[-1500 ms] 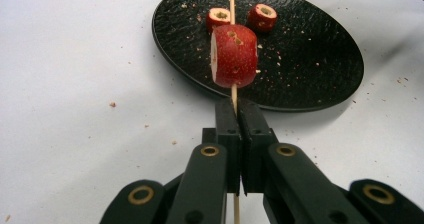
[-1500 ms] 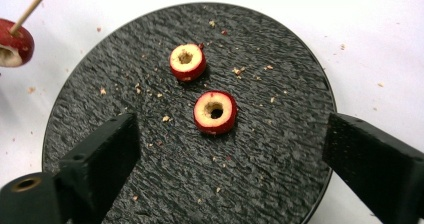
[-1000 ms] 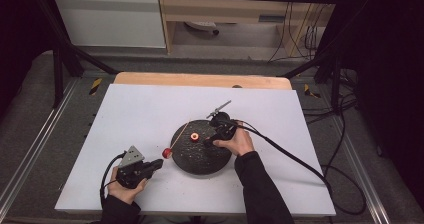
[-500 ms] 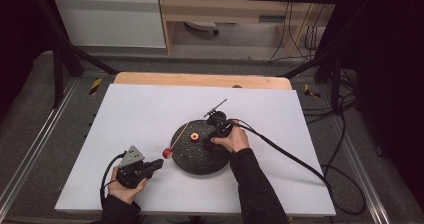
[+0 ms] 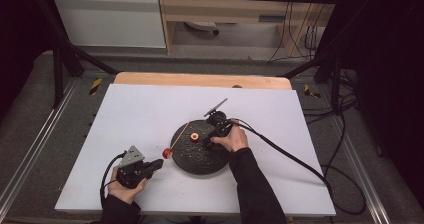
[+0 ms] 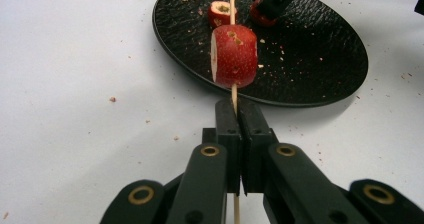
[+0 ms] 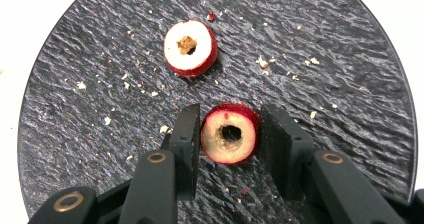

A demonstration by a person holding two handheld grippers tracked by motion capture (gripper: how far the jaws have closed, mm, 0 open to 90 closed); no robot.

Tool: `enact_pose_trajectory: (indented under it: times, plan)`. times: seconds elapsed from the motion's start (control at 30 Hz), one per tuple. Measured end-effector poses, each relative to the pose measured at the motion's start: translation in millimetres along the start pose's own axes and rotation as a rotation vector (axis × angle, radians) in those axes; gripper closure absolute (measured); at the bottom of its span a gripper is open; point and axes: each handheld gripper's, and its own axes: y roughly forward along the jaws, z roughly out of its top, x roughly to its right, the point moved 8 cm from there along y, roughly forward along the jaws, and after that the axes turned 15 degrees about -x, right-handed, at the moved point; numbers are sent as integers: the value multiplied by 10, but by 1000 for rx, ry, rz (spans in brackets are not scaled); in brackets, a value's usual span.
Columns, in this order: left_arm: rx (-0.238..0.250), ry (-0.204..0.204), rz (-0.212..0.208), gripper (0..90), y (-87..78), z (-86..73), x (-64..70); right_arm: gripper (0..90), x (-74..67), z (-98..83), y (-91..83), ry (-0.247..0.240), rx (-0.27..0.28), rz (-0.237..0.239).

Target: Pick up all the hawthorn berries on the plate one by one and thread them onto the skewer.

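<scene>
My left gripper (image 6: pixel 239 109) is shut on a thin wooden skewer (image 6: pixel 233 91) that carries one red fruit piece (image 6: pixel 234 56) just past the jaws. From above, that gripper (image 5: pixel 159 164) rests at the table's front left, and the skewer (image 5: pixel 181 134) slants up over the black plate (image 5: pixel 200 159). My right gripper (image 7: pixel 230 129) has just been closing. Its pads now press both sides of a cored red fruit piece (image 7: pixel 216 134) lying on the plate (image 7: pixel 350 84). A second cored piece (image 7: pixel 191 46) lies loose just beyond.
The plate sits mid-table on a white surface (image 5: pixel 150 114) scattered with crumbs. The right gripper's cable (image 5: pixel 290 156) trails off to the right front. A wooden strip (image 5: pixel 200 80) runs along the table's far edge.
The right hand has edged slightly left over the plate. The left hand and its skewer have kept still.
</scene>
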Motion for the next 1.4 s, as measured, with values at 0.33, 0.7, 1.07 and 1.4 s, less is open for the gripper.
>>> enact_pose_trajectory:
  times: [0.33, 0.7, 1.07, 1.4]
  plan:
    - [2, 2, 1, 883, 0, 2, 5, 627, -44, -2, -50, 7, 20, 20]
    - [0, 5, 11, 884, 2, 2, 9, 629, -76, -35, -199, 19, 44, 22]
    - [-1, 5, 7, 884, 1, 3, 19, 630, -124, -119, -365, 38, 115, 37]
    - [-4, 11, 7, 884, 8, 3, 34, 631, -131, -254, -455, 59, 200, 67]
